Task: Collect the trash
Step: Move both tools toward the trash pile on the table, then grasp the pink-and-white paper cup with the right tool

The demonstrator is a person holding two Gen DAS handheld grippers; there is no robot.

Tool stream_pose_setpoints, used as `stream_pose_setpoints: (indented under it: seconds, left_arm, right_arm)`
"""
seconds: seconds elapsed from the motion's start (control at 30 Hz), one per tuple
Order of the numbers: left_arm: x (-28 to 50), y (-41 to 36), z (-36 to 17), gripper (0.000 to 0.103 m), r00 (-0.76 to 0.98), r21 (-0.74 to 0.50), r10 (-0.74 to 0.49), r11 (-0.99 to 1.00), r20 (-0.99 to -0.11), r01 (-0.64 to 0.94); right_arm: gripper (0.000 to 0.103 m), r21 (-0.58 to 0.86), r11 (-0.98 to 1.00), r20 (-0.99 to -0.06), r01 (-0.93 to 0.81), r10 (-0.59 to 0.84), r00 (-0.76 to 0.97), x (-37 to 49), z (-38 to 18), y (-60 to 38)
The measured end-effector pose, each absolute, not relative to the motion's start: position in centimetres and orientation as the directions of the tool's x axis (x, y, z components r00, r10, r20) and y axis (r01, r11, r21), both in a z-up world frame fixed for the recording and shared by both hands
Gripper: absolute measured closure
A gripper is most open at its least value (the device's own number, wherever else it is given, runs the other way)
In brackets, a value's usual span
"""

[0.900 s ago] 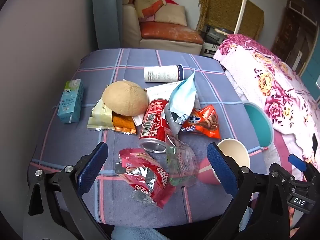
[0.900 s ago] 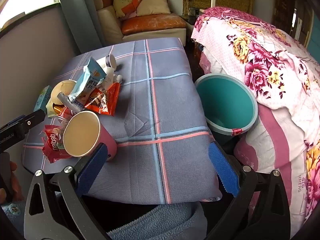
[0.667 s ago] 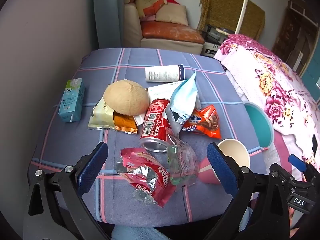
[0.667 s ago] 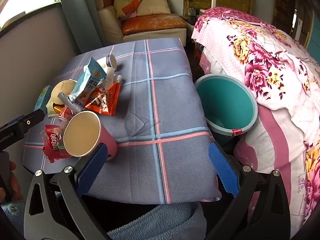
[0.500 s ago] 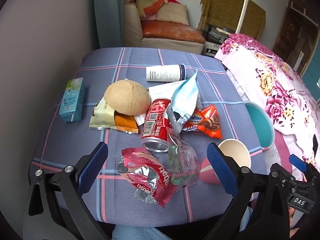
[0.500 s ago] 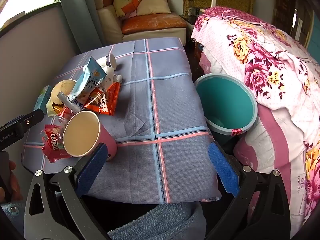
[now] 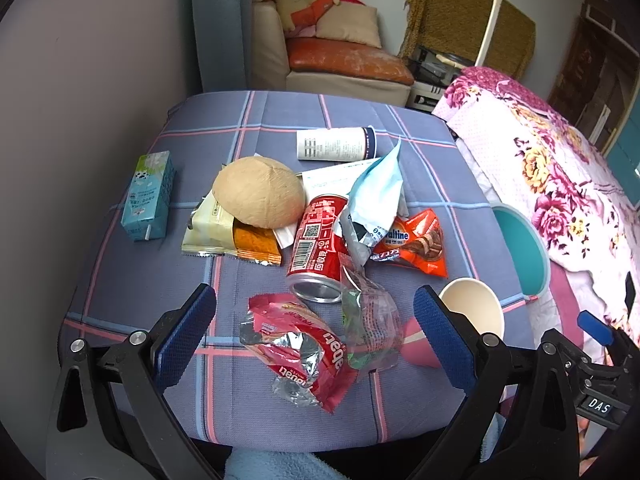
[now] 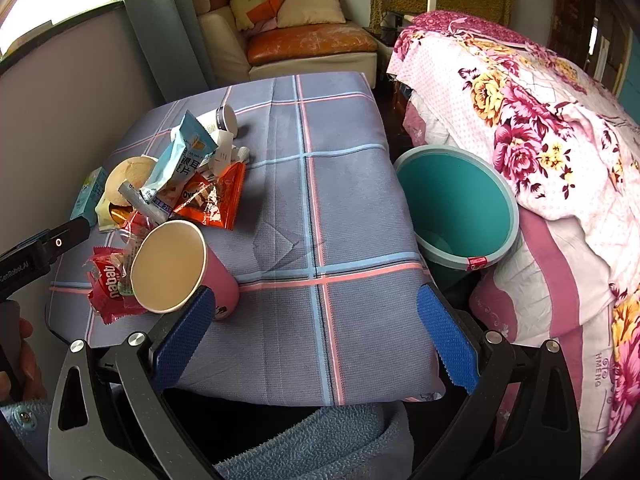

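Observation:
Trash lies heaped on a checked blue cloth [image 7: 352,112]: a red wafer wrapper [image 7: 304,354], a clear crumpled bag [image 7: 370,322], a red can [image 7: 320,242] on its side, an orange wrapper [image 7: 418,242], a light blue pouch [image 7: 376,200], a round beige bun [image 7: 258,192], a teal carton [image 7: 148,196], a white tube [image 7: 336,144]. A pink paper cup [image 8: 180,266] lies tipped at the near edge. My left gripper [image 7: 316,336] hangs open over the red wrapper. My right gripper [image 8: 316,330] is open, its left pad beside the cup. A teal bin [image 8: 456,208] stands right of the cloth.
A floral pink quilt [image 8: 540,128] covers the bed on the right, against the bin. A sofa with an orange cushion [image 8: 312,44] stands behind the table. A wall runs along the left. A blue towel [image 8: 320,444] lies under my grippers. A hand [image 8: 24,360] holds the left gripper.
The left wrist view has shifted very slightly, so the trash sits a touch further right in it. Both grippers stay open and nothing on the cloth has moved.

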State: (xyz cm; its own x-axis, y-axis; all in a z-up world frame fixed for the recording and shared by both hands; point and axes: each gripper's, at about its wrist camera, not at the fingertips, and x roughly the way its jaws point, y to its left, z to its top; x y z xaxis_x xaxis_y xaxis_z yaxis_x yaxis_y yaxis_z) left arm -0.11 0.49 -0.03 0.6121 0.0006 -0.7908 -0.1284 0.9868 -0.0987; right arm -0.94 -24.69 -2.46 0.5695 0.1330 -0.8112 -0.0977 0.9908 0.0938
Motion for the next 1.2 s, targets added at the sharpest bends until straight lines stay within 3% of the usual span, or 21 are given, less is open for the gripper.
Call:
stream_pose_setpoints:
  seconds: [1.2]
  left_arm:
    - [-0.2,3.3,-1.0,0.004,0.591,-0.163,-0.033,0.972,-0.806,-0.167]
  right_arm:
    - [0.006,0.069,0.978,-0.850,-0.196,0.160,0.501,-0.5,-2.1,-20.9]
